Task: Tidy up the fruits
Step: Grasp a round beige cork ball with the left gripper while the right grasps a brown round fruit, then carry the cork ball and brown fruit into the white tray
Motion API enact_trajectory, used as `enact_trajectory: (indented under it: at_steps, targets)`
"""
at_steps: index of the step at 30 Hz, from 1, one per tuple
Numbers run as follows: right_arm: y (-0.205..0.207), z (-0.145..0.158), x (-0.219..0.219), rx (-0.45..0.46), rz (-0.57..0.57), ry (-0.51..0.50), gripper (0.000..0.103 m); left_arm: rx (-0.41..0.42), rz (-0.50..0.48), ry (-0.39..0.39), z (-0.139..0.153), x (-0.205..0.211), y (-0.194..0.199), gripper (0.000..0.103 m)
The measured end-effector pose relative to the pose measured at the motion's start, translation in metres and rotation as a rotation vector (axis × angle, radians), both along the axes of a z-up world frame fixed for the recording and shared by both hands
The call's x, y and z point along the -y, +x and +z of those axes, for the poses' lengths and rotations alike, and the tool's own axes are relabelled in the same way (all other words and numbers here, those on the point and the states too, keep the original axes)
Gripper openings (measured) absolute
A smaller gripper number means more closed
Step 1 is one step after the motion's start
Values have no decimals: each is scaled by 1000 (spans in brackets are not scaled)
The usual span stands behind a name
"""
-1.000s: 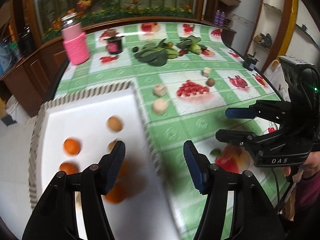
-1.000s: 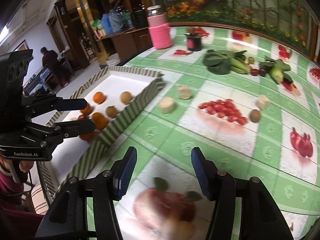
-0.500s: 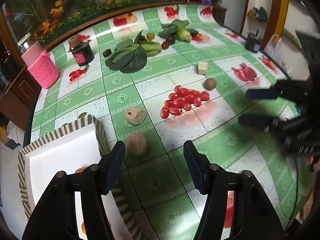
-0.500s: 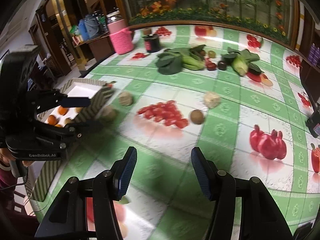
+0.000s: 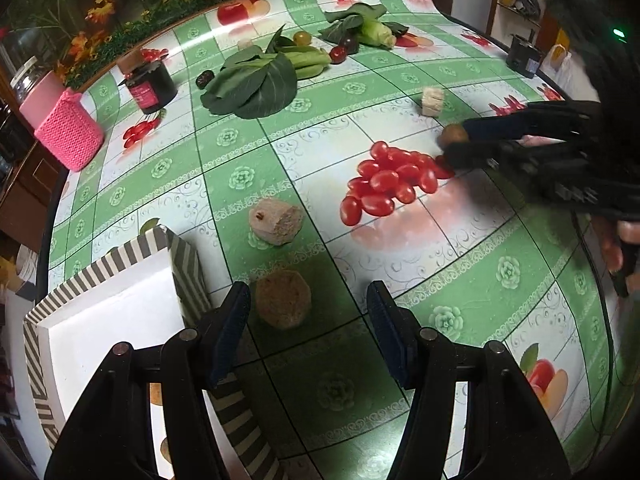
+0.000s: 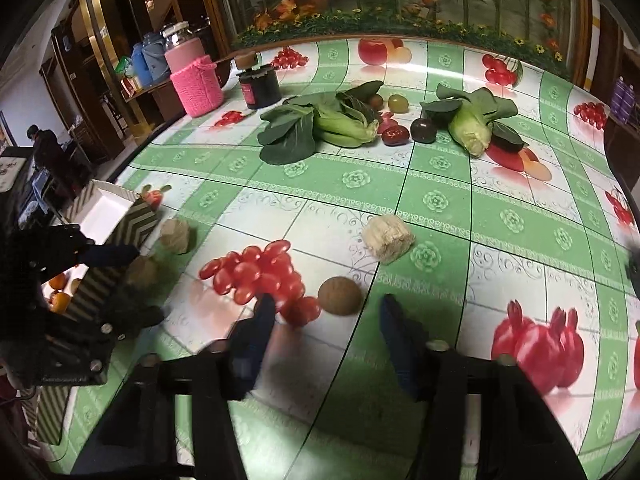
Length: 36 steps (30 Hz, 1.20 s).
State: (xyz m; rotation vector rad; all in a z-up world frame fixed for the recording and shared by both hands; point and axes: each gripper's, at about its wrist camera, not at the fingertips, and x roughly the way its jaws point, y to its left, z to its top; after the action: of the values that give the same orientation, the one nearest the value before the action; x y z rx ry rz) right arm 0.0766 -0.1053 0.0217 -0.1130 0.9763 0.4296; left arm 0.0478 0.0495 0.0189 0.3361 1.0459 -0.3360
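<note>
My left gripper [image 5: 308, 332] is open, its fingers on either side of a tan lumpy fruit [image 5: 283, 299] on the table beside the striped box [image 5: 108, 320]. A second tan fruit [image 5: 276, 221] lies just beyond. My right gripper [image 6: 326, 334] is open and low over the table, just short of a round brown fruit [image 6: 341, 295]; it also shows in the left wrist view [image 5: 454, 135]. A pale cut chunk [image 6: 387, 239] lies farther on. Oranges [image 6: 60, 300] lie in the box [image 6: 106, 208].
Leafy greens [image 6: 320, 124], a corn-like vegetable [image 6: 472, 128], dark and red small fruits [image 6: 423, 130] lie at the back. A black jar [image 6: 259, 87] and a pink knitted jar [image 6: 196, 80] stand at the far left. The cloth carries printed fruit pictures.
Both grippers swung from the box out over the table. The left came down around the tan fruit; the right dropped toward the brown fruit. Both stayed open.
</note>
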Motion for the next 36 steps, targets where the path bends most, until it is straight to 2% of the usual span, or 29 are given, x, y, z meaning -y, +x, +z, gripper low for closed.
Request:
enact_trajectory:
  at_steps: [1,2,3,4,11,17,27,36]
  targets:
    - [2,-2,1,-5,-1,7,25,-2,-7,2,0,1,-1,56]
    - [3,-2,2,6,-4,17,25,0,-15,1,0,1,-1,46]
    - [3,-2,3,3,-7,23,25,0,-28,-1,0,1,-2,29]
    - [2,-2,3,4,-8,24,25,-6,-31,-5,0,0,-2,25]
    - [-21,12,15,32,-28,48,25,-14,-12,-39,3,-8,-6,25]
    - [-51,26,20,50,-35,87,25,19,-13,-83,21,-9,-24,25]
    - [-90,38,2,69,-7,122,24,61,36,-134,39,-16,-61,25]
    - [-119,45,-24,72,43,135,24,92,107,-135,44,-36,-86,25]
